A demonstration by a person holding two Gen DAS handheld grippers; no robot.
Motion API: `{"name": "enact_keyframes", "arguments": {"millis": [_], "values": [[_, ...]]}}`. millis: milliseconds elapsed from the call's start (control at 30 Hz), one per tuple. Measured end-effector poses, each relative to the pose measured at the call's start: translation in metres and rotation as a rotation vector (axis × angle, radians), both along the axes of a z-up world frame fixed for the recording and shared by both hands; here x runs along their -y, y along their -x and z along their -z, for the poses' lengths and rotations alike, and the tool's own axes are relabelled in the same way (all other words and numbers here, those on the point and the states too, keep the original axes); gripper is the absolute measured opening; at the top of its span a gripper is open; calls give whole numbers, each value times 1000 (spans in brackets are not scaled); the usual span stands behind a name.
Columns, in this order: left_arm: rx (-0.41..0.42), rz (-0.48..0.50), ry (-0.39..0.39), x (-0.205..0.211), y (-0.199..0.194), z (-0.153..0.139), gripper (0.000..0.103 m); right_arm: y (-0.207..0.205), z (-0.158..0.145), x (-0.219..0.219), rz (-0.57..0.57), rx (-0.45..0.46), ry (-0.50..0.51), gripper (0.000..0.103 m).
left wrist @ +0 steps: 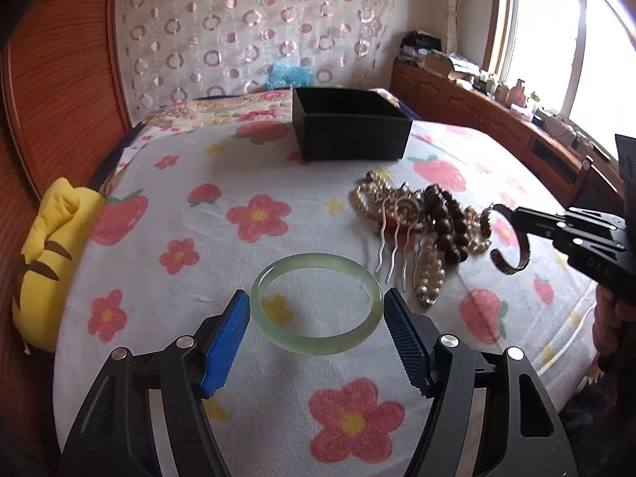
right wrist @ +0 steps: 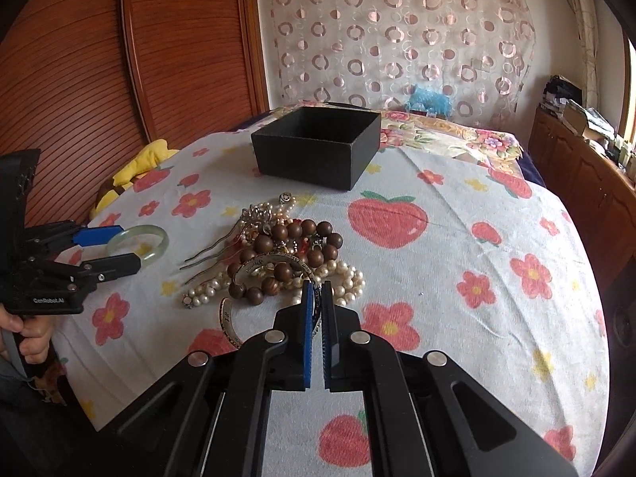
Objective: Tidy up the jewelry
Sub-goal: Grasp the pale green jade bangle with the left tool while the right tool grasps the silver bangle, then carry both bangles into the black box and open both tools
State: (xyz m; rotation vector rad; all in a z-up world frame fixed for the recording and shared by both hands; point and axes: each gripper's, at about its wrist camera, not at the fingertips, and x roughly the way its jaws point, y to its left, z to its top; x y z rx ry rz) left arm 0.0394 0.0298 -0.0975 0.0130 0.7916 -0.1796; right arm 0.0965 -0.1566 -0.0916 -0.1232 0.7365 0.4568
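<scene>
A pale green jade bangle [left wrist: 318,304] lies flat on the flowered bedspread between the blue pads of my left gripper [left wrist: 316,302]. The jaws stand wide, at the bangle's sides; contact is unclear. It also shows in the right wrist view [right wrist: 139,244]. My right gripper [right wrist: 317,290] is shut on a silver engraved cuff bracelet [right wrist: 274,264], lifted just above the pile; the cuff shows in the left wrist view [left wrist: 512,264]. A jewelry pile [right wrist: 286,254] holds pearl strands, brown wooden beads and metal hair forks. An open black box [right wrist: 318,151] stands beyond it.
A yellow plush toy [left wrist: 51,254] lies at the bed's left edge by a wooden wardrobe [right wrist: 119,59]. A wooden cabinet [left wrist: 497,119] with clutter runs under the window at right. A patterned curtain [left wrist: 246,28] hangs behind the bed.
</scene>
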Motion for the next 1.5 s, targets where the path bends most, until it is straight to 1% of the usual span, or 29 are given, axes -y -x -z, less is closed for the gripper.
{"name": "enact_keyframes", "arguments": {"millis": [233, 333, 467, 633, 867, 1067, 1200, 1267, 1367, 1500], "values": [[55, 16, -5, 6, -12, -19, 66, -21, -13, -9, -15, 39, 27, 5], [78, 21, -12, 8, -23, -27, 66, -40, -23, -12, -17, 59, 35, 5], [107, 31, -14, 11, -41, -41, 66, -71, -36, -16, -18, 73, 28, 5], [152, 32, -19, 15, -66, -63, 66, -110, -50, -22, -20, 96, 41, 5], [187, 41, -37, 25, -107, -82, 66, -164, -49, -31, -31, 77, 48, 5], [179, 46, -42, 33, -148, -82, 66, -194, -45, -39, -46, 69, 31, 5], [161, 49, -58, 37, -174, -75, 67, -208, -38, -44, -73, 45, 4, 5], [150, 46, -61, 38, -182, -70, 67, -211, -33, -47, -96, 27, 2, 7], [135, 45, -64, 37, -196, -61, 67, -211, -31, -49, -129, 27, -9, 8], [125, 46, -68, 39, -206, -53, 67, -208, -34, -43, -122, 45, -6, 8]]}}
